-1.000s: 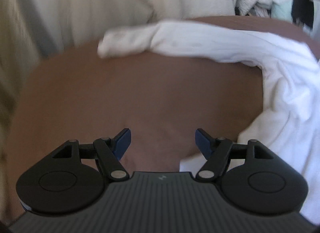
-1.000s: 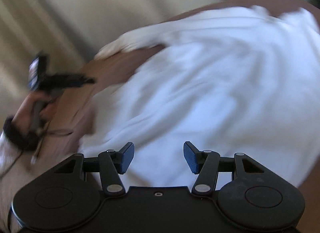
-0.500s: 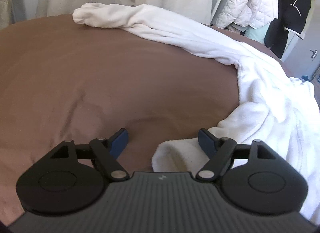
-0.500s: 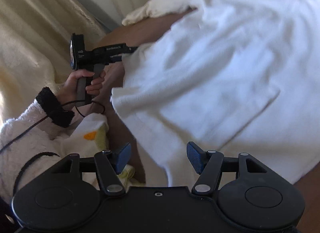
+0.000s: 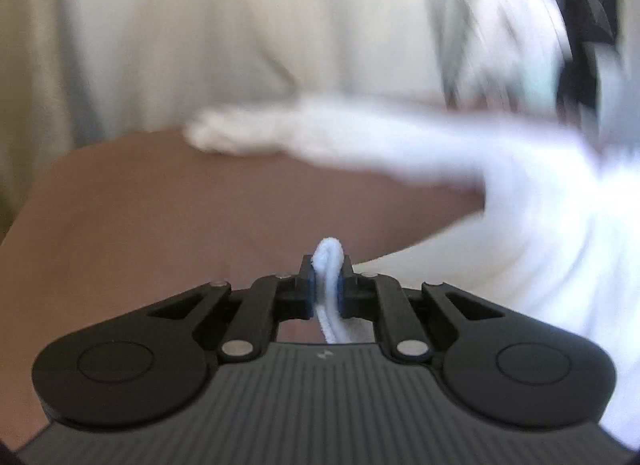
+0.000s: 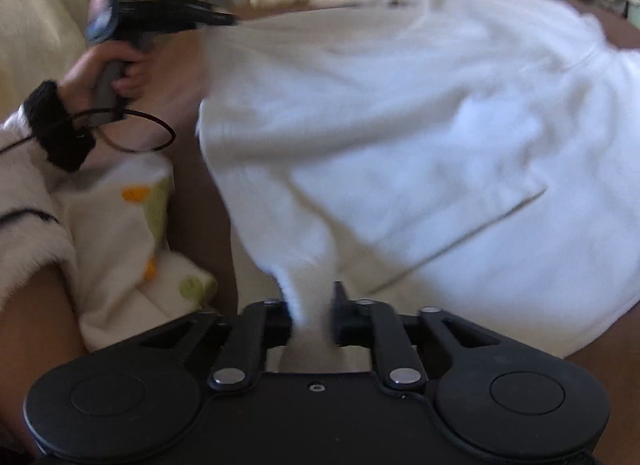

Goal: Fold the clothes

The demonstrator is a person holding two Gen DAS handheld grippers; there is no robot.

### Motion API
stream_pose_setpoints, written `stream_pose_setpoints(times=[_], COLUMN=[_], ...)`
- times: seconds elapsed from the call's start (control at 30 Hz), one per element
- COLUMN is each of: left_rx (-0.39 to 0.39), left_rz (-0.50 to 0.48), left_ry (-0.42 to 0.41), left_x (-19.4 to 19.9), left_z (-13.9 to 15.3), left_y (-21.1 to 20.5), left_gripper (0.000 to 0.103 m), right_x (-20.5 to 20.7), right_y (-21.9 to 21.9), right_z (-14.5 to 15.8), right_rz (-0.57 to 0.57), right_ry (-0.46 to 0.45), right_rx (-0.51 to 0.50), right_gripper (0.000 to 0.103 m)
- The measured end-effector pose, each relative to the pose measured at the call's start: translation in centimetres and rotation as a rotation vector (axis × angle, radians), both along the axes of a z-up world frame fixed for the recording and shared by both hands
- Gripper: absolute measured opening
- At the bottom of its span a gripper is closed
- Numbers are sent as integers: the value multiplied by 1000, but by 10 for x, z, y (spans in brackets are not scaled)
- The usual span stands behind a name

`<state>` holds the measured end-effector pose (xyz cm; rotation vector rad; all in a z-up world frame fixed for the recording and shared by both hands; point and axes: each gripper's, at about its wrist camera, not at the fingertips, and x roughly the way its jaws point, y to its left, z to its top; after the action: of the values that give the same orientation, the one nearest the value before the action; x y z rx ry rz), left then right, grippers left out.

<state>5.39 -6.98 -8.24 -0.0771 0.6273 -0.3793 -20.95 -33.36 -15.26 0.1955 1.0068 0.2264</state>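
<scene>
We pinched one white garment in two places, left hand-held gripper and right hand-held gripper each clamped on its edge, one brown bed beneath.

A smooth brown bed cover forms the supporting surface in both views. Pale cream pleated curtains hang behind its far edge. At the upper right corner of the left wrist view, blurred hanging garments, one white and quilted, one black, are visible beyond the bed. At the near left edge of the bed cover lies a white fleece cloth with orange and green patches
</scene>
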Motion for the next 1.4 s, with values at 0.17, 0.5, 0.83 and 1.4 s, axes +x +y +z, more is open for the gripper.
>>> stream_pose_setpoints(times=[0.17, 0.5, 0.83, 1.4], left_rx=[50, 353, 419, 302], left_rz=[118, 77, 43, -391], left_ry=[43, 179, 241, -31], left_x=[-16, -7, -18, -73], left_z=[19, -53, -58, 35], left_y=[32, 2, -2, -71], left_gripper=[10, 13, 21, 65], right_x=[-26, -72, -89, -167], right_y=[1, -23, -12, -126], right_z=[24, 49, 36, 62], right_rz=[66, -21, -30, -498], right_ry=[-69, -99, 60, -147], right_rx=[47, 298, 273, 78], right_gripper=[8, 8, 8, 59])
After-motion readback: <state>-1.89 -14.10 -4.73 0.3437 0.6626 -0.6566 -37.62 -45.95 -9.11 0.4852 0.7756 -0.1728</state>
